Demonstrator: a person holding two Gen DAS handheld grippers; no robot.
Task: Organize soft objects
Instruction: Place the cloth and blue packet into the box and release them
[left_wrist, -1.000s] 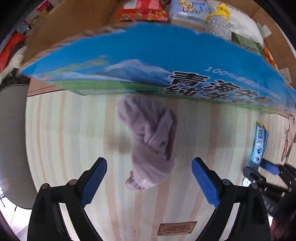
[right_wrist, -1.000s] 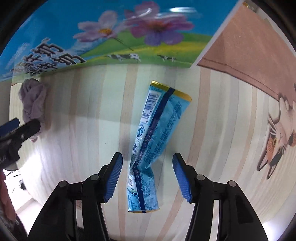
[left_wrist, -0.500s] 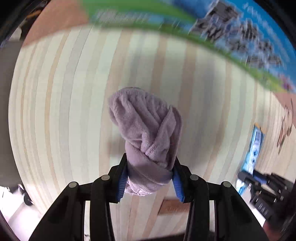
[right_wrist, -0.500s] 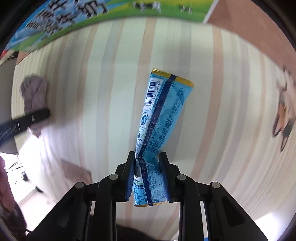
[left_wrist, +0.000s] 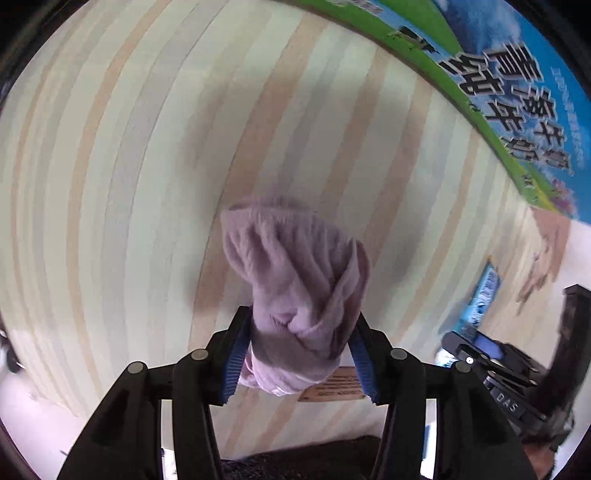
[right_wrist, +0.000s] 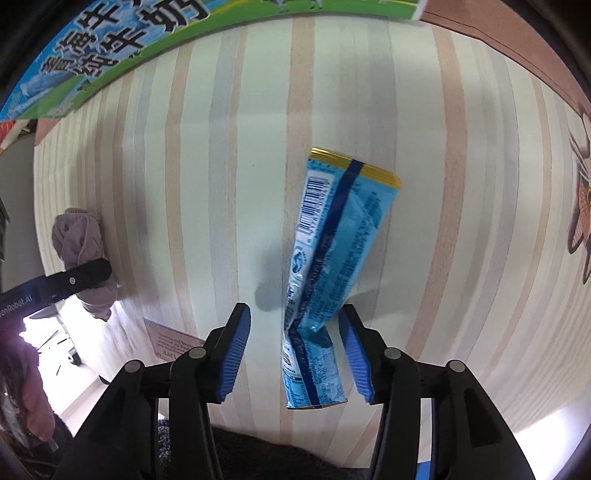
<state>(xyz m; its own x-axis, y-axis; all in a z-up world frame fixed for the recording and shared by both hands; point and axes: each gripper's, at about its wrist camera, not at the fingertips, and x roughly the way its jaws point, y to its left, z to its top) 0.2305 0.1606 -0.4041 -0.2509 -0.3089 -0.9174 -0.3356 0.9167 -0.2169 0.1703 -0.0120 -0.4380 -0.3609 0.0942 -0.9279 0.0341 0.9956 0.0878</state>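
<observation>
A crumpled purple cloth (left_wrist: 295, 280) fills the gap between the blue pads of my left gripper (left_wrist: 300, 321). The pads still press on both of its sides while the jaws are opening. From the right wrist view the same cloth (right_wrist: 79, 240) shows at far left with one black finger (right_wrist: 74, 278) across it. A blue snack packet (right_wrist: 340, 229), bent at its lower third, lies between the jaws of my right gripper (right_wrist: 293, 314). Those jaws are opening, and the left pad stands clear of the packet. The packet (left_wrist: 484, 291) also shows at the right of the left wrist view.
Both objects are over a pale striped mat (left_wrist: 110, 184). A blue-and-green printed carton (left_wrist: 517, 85) borders the mat's far side, also seen as the carton (right_wrist: 92, 55). A cat picture (right_wrist: 581, 206) marks the mat's right edge, and a small brown label (right_wrist: 170, 339) sits near its front edge.
Both grippers were open a second ago, then shut on the cloth and the packet. Now the right jaws have parted from the packet and the left jaws stand slightly wider. The carton has slid farther away.
</observation>
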